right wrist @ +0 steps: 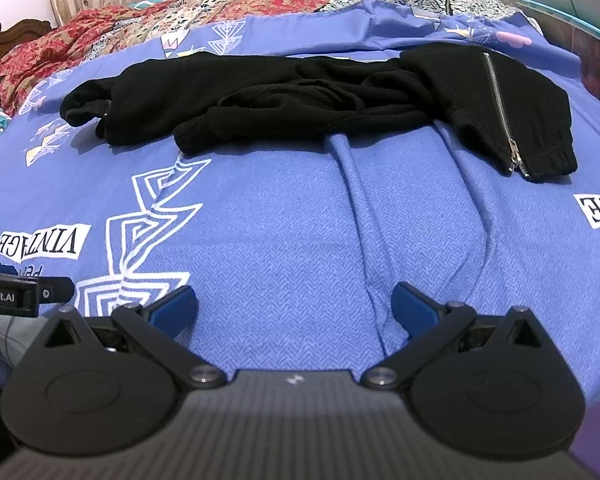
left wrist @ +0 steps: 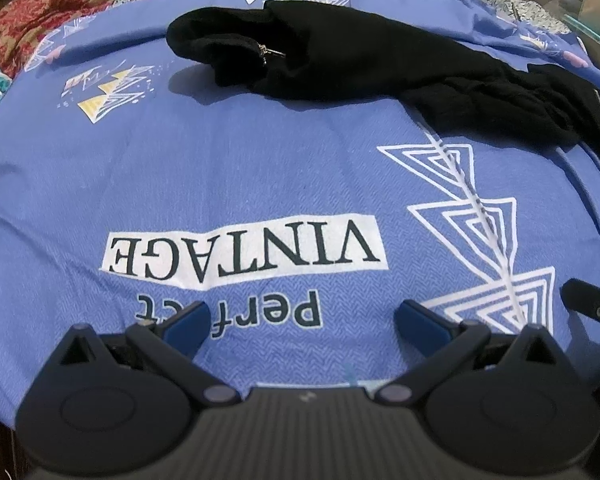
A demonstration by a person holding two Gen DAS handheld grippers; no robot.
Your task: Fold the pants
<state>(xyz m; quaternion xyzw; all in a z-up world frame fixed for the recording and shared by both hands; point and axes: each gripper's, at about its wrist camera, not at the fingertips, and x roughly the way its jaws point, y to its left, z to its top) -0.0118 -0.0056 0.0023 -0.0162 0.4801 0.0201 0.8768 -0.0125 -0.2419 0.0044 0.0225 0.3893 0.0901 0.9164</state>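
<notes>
One blue bedsheet [right wrist: 284, 240] printed with white triangles and "VINTAGE" labels covers the bed, with a red patterned quilt [right wrist: 220, 4] bunched at its far edge. Black pants [right wrist: 260, 96] lie crumpled across the far part of the sheet, a zippered cuff [right wrist: 504, 120] at the right end. Both the left gripper [left wrist: 300, 320] and the right gripper [right wrist: 296, 304] hover near, jaws spread wide and empty, well apart from the pants.

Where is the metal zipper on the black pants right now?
In the right wrist view, the zipper runs down the pants' cuffed right-hand end, on the blue bedsheet, beyond the open right gripper.
</notes>
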